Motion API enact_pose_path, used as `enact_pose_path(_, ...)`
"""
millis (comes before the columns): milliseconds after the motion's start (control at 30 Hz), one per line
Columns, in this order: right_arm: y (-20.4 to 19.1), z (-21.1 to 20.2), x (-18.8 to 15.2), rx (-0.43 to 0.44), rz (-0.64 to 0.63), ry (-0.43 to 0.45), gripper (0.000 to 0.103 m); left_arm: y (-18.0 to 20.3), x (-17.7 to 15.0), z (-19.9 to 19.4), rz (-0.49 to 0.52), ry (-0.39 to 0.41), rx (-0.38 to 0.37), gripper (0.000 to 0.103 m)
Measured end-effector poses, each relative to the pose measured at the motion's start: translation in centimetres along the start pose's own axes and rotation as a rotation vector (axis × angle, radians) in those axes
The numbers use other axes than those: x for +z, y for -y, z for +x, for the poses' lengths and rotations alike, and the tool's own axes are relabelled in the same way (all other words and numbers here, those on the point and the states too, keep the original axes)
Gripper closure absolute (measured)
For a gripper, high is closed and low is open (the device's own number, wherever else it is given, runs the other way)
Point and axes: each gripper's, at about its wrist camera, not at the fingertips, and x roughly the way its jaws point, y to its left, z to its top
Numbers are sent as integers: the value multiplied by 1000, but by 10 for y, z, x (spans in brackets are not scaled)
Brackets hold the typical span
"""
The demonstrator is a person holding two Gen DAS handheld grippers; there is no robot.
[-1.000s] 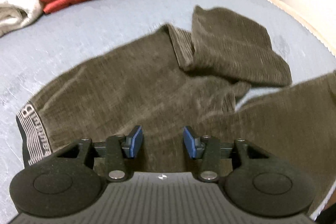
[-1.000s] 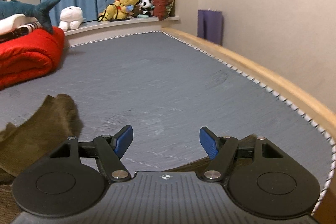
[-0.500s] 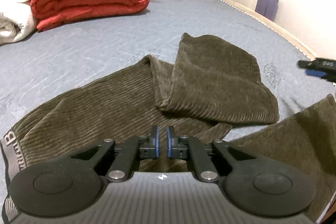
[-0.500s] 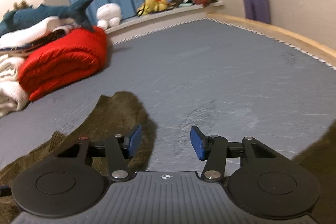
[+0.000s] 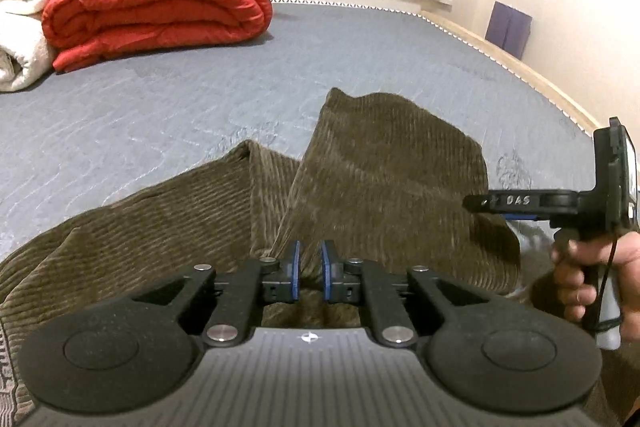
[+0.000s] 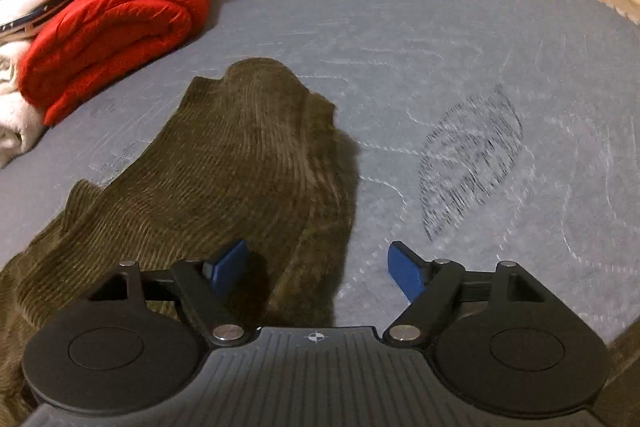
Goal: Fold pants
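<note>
I had the brown corduroy pants (image 5: 384,171) spread across the grey bed (image 5: 160,107), one leg doubled back on itself. My left gripper (image 5: 309,273) was pinched on a ridge of the cloth; my right gripper (image 6: 320,267) hung spread wide over the folded leg's edge, holding nothing. The fabric looked soft, limp and fairly thick, so I judged a hem or edge the best hold.

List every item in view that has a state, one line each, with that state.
left gripper: nearly shut, pinching a ridge of pants fabric
right gripper: open, holding nothing, hovering over the leg's edge
pants: spread on the mattress, one leg doubled back on itself
red quilt: folded, lying on the mattress
white blanket: folded, beside the quilt
</note>
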Motion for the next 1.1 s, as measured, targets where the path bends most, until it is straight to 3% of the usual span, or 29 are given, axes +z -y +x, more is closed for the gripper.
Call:
enact_pose_path(67,-11,0,3,12,-27,-8,44,0,3,4,-8,2,-2,90)
enact_pose_path(200,-32,-6,2,-50,-123,23,99,-1,7,10,-32,8,-4,90)
enact_pose_path(333,-46,-32,3,-12,-204,116,100,-10,10,12,-76,26,11,90)
enact_pose_path(433,-66,-61,1,86,-335,197,101,-24,13,10,-141,49,37,90)
enact_pose_path(667,-113,-124,-35,520,-675,220,100,-61,19,2,-323,79,101,90)
enact_pose_path(733,-116,-125,-44,555,-668,170,100,-68,20,-1,-352,79,103,90)
enact_pose_path(867,-106,-105,-53,479,-541,81,95,-78,22,-3,-399,62,93,83)
enact_pose_path(900,-102,-99,-50,462,-501,72,85,-79,23,-3,-405,58,89,81)
enact_pose_path(933,-97,-95,-45,454,-447,69,62,-79,22,-3,-408,55,89,81)
enact_pose_path(1000,-85,-90,-34,441,-331,86,32,-78,22,-3,-407,46,86,79)
enact_pose_path(1100,-62,-84,-24,455,-180,84,31,-77,20,1,-415,21,77,75)
